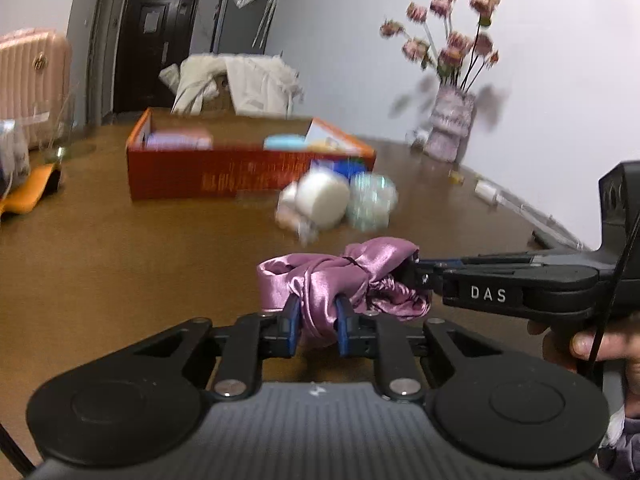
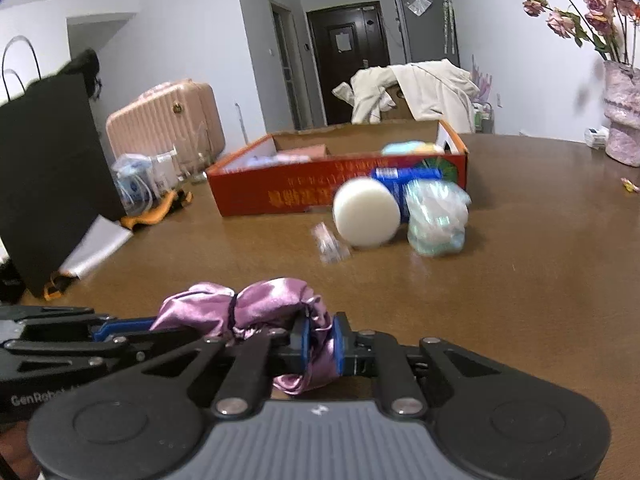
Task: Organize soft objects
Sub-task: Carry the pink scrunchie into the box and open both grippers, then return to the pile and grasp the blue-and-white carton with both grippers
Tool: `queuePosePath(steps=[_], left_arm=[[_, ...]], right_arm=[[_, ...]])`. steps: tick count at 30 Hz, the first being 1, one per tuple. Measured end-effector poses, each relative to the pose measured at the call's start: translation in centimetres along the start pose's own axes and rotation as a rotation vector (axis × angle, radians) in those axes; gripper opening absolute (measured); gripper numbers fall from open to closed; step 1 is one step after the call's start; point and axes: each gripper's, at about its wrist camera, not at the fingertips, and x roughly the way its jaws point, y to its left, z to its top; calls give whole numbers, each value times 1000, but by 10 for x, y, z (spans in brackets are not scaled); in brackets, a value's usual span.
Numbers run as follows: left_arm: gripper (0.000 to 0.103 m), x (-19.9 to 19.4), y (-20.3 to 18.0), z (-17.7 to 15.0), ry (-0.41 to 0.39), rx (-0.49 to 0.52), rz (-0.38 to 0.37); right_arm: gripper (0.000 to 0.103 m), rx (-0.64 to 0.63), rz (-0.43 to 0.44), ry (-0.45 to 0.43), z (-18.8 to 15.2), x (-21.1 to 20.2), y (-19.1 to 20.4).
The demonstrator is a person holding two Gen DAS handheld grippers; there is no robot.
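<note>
Gripping purple satin cloth [image 1: 344, 276] two-handed

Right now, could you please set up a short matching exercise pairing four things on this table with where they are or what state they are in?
Things:
1. purple satin cloth
2. white foam cylinder
3. red cardboard box
4. pink vase of flowers

Places or states:
A. at the far right, close to the wall
B. lying on its side in front of the box
C. pinched by both the left tongs and the right tongs
D. open-topped, with items inside

Pairs: 1-C, 2-B, 3-D, 4-A
</note>
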Motion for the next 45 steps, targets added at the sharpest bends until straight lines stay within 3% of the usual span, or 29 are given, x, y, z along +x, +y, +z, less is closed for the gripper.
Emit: queuePosePath(steps=[4, 9, 14, 18, 22, 23, 24, 25, 29, 31, 35, 37, 40, 42, 45], left_arm=[[18, 21, 21, 55, -48, 3, -19], [18, 86, 57, 146, -51, -15, -40], [17, 190, 102, 225, 68, -103, 32], [17, 260, 128, 253, 149, -146, 88], [19, 306, 139, 255, 214, -138, 132], [22, 312, 140, 255, 219, -121, 146], [33, 316, 141, 254, 222, -110, 148], [39, 317, 143, 254, 224, -109, 146], [47, 303, 151, 249, 211, -108, 132], [52, 290, 151, 250, 193, -97, 133], [59, 243, 141, 255, 136, -53, 143], [74, 208, 133, 252, 68, -18, 151], [75, 162, 120, 238, -18, 27, 233], [75, 134, 110, 224, -69, 48, 289], [77, 92, 94, 197, -117, 44, 302]], right_arm=[[12, -34, 51, -47, 55, 14, -15], [12, -78, 53, -68, 149, 69, -39], [12, 12, 46, 24, 232, 169, -74], [11, 47, -16, 119, 260, 247, -90], [15, 88, -60, 226, 257, 302, -101], [15, 91, -63, 254, 253, 311, -101], [16, 82, -65, 271, 249, 317, -100], [21, 70, -69, 275, 246, 319, -99], [48, 48, -71, 241, 245, 308, -94], [55, 37, -78, 209, 248, 292, -91], [56, -15, -78, 131, 261, 245, -82], [62, -33, -73, 76, 264, 215, -81], [73, -58, -61, -21, 256, 162, -73], [76, -64, -40, -68, 245, 130, -70], [81, -66, 12, -120, 218, 80, -61]])
